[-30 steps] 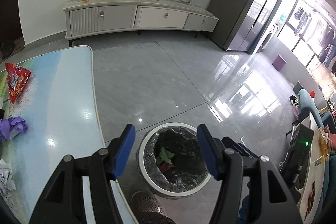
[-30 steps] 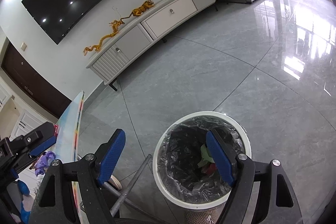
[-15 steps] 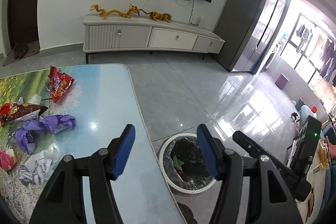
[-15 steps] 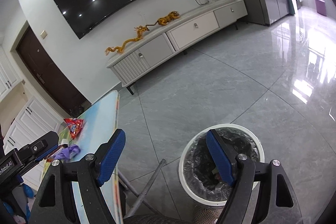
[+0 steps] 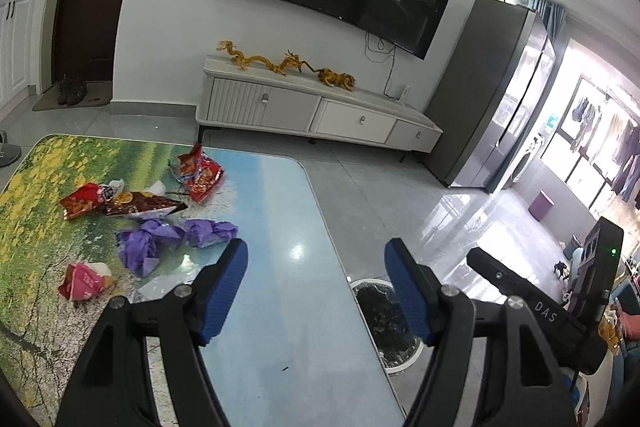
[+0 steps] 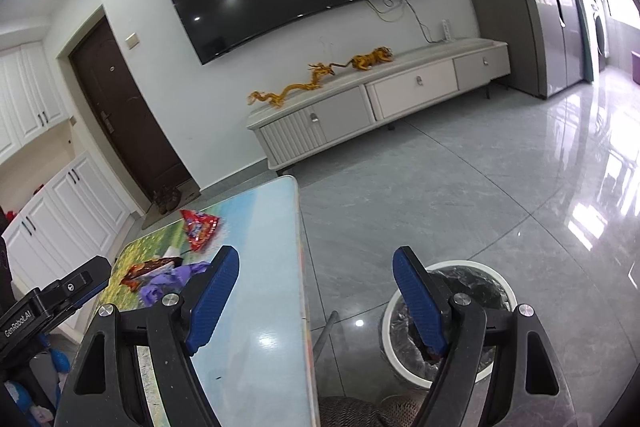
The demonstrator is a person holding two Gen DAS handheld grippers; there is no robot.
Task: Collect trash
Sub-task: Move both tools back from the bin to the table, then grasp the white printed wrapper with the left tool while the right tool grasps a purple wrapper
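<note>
1. The left gripper (image 5: 316, 291) hangs over the table (image 5: 280, 307), near its right edge. Its jaws have just been opening and stand wide apart, with nothing between the blue pads.
2. The right gripper (image 6: 316, 299) is also spread wide and empty. It straddles the table's right edge, one finger over the tabletop and the other over the trash bin (image 6: 496, 283).
3. The trash lies in a loose cluster toward the table's left side and far end: a red snack bag (image 5: 200, 177) nearest the far edge, a dark brown wrapper (image 5: 140, 207) and another red wrapper (image 5: 82, 201) beside it.
4. Closer in sit two crumpled purple papers (image 5: 176, 235), just beyond the left gripper's left fingertip, then a pink-and-white packet (image 5: 82, 281) toward the left edge.
5. The white bin, lined with a black bag, stands on the grey tiled floor (image 6: 460, 195) just off the table's right edge.
</note>
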